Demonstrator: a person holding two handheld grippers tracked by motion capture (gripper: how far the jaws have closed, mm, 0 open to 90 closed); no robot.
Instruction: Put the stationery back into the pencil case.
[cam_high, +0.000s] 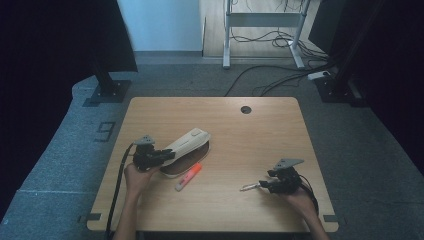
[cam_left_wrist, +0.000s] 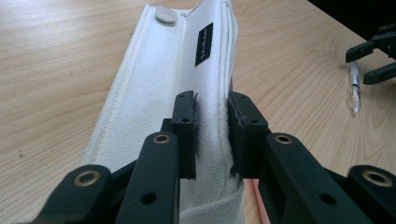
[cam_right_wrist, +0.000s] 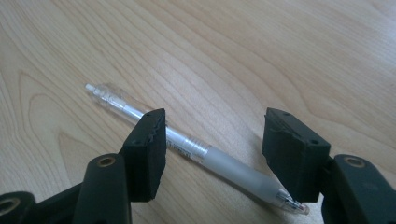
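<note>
Near the table's (cam_high: 150, 215) front edge, the right hand (cam_high: 300, 197) keeps its right gripper (cam_right_wrist: 212, 144) low, jaws spread wide either side of a clear pen (cam_right_wrist: 187, 145) lying flat on the wood. Further left, the left gripper (cam_left_wrist: 212, 135) pinches a white fabric pencil case (cam_left_wrist: 159, 93), lifting its flap. An orange highlighter (cam_high: 189, 176) lies just beside the case.
</note>
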